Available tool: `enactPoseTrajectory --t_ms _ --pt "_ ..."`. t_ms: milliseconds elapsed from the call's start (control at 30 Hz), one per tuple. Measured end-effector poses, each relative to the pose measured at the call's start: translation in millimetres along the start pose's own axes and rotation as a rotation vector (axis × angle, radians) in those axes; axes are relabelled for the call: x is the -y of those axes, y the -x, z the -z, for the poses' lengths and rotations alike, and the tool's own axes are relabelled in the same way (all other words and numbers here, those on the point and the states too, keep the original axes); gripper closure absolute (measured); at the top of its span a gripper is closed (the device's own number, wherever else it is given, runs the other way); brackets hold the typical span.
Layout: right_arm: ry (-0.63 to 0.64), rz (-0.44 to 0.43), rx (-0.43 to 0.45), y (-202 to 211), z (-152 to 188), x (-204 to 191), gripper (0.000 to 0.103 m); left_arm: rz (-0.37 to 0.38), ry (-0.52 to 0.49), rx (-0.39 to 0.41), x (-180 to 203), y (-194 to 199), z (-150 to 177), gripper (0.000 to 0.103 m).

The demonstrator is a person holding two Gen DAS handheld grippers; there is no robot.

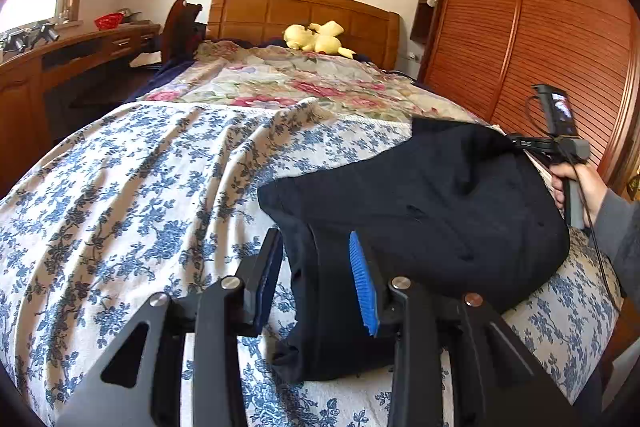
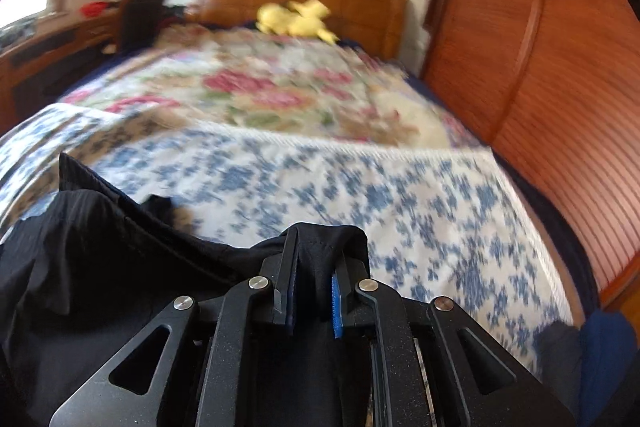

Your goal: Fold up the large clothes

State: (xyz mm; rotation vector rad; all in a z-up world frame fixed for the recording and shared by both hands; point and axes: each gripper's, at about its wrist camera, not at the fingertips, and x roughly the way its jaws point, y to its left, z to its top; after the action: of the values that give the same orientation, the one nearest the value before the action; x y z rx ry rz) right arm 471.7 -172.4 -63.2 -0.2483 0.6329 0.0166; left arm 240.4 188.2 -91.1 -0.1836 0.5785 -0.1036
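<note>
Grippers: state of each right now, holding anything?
Left tool: open, dark garment edge lying loose between the fingers, not pinched.
Right tool: shut on a bunched fold of the dark garment.

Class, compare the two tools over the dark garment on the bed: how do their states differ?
The left tool stands open, its pads apart from the black fabric garment lying between them; the right tool is nearly closed, pinching a fold of that garment. The left view is sharp, the right blurred. Both have blue ribbed pads and black arms.
</note>
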Motion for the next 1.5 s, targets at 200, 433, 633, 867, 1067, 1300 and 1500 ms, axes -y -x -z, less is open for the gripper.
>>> enactPoseTrajectory --t_ms 200,433,633,867,1067,1300,1500 --pt "-0.041 0.049 -0.082 -13.6 15.0 14.0 0.039 0.021 -0.021 -0.031 5.4 -8.7 4.5 0.066" --pt "0.009 -0.062 -0.095 23.6 58.5 21.8 0.038 0.019 -0.045 -0.065 9.2 -14.9 13.5 0.065" --pt "0.038 -0.179 -0.148 57.2 115.6 16.2 0.038 0.001 -0.074 -0.092 15.3 -18.9 22.3 0.065" --pt "0.015 -0.236 -0.197 71.4 150.2 22.5 0.033 -0.014 -0.088 -0.114 13.1 -16.8 29.4 0.065" --pt "-0.012 -0.246 -0.191 84.8 154.1 28.7 0.031 -0.022 -0.085 -0.132 9.7 -17.2 33.5 0.065" --pt "-0.014 -0.269 -0.195 100.6 162.9 31.8 0.03 -0.022 -0.079 -0.153 7.5 -21.1 36.9 0.065" --pt "-0.002 -0.267 -0.283 78.4 184.8 26.6 0.029 -0.018 -0.079 -0.177 9.1 -23.9 41.0 0.065"
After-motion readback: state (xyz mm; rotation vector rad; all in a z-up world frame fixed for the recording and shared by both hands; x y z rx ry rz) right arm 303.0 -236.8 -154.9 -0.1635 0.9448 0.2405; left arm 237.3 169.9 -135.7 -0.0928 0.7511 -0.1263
